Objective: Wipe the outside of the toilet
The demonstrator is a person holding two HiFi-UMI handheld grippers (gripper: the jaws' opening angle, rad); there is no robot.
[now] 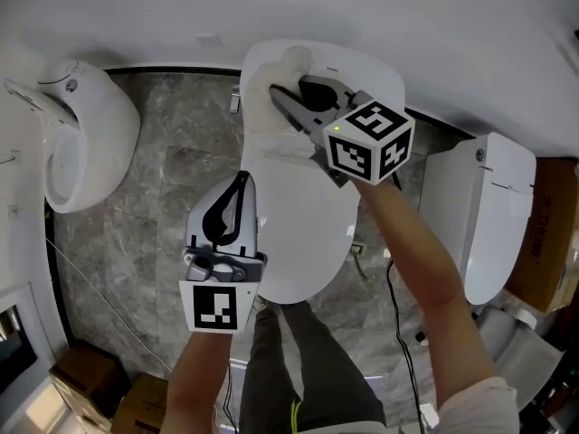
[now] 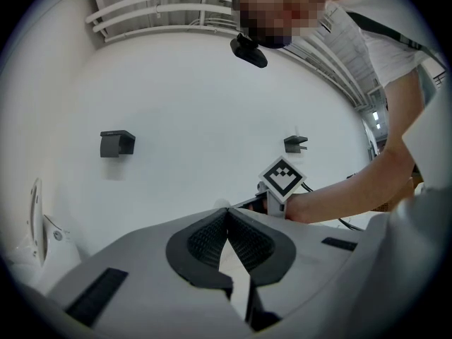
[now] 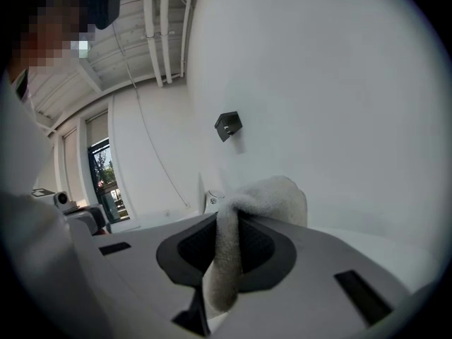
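Evidently to scrub the rear, the right gripper (image 1: 282, 98) clenches its fingers on a fluffy white terry cloth (image 1: 262, 107) against the glossy white ceramic toilet (image 1: 308, 242) at its 12 o'clock end, while the left gripper (image 1: 239, 181) hovers at 7 o'clock, fingers closed on nothing.

A grey marbled floor (image 1: 172, 152) is seen from above. A white ceramic fixture (image 1: 86, 134) is set at the left, a white lidded one (image 1: 484, 215) at the right. Cardboard boxes (image 1: 136, 405) are seen lower left. A black cable (image 1: 395, 324) is laid across the floor.
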